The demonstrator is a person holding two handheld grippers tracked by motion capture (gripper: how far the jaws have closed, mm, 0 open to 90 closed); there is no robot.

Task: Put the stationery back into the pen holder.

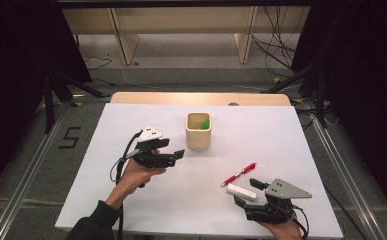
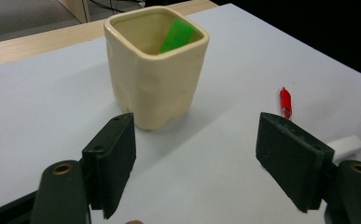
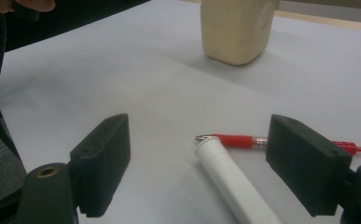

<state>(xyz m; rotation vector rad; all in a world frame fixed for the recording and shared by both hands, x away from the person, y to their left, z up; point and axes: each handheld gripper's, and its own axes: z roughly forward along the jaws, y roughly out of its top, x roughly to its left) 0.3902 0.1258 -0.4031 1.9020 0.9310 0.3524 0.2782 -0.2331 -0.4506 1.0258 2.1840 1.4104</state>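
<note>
1. On the white table [image 1: 131, 200], our left gripper [image 1: 177, 153] sat just left of the cream cup [image 1: 199, 131], apart from it, with its jaws spread wide and nothing between them.
2. From the left gripper view, the cup [image 2: 155, 84] stood upright beyond the two jaws, nearer the left one, and a green piece [image 2: 178, 35] leaned inside it against the far wall.
3. Our right gripper [image 1: 246, 192] rested near the front right of the table, its jaws also held well apart and gripping nothing.
4. From the right gripper view, a white marker [image 3: 236, 182] lay flat between those jaws, closer to the right one, and we could not tell whether that jaw touched it.
5. A red pen [image 3: 236, 140] lay crosswise just past the marker's tip, its far end running behind the right jaw; in the high view the pen [image 1: 239, 174] and marker [image 1: 241, 191] sat side by side at a slant.
6. Bare white surface lay open between the two grippers and around the cup on every side.
7. Our right hand sat near the table's front edge; the cup stood well in from the far wooden edge [image 1: 201, 98].
</note>
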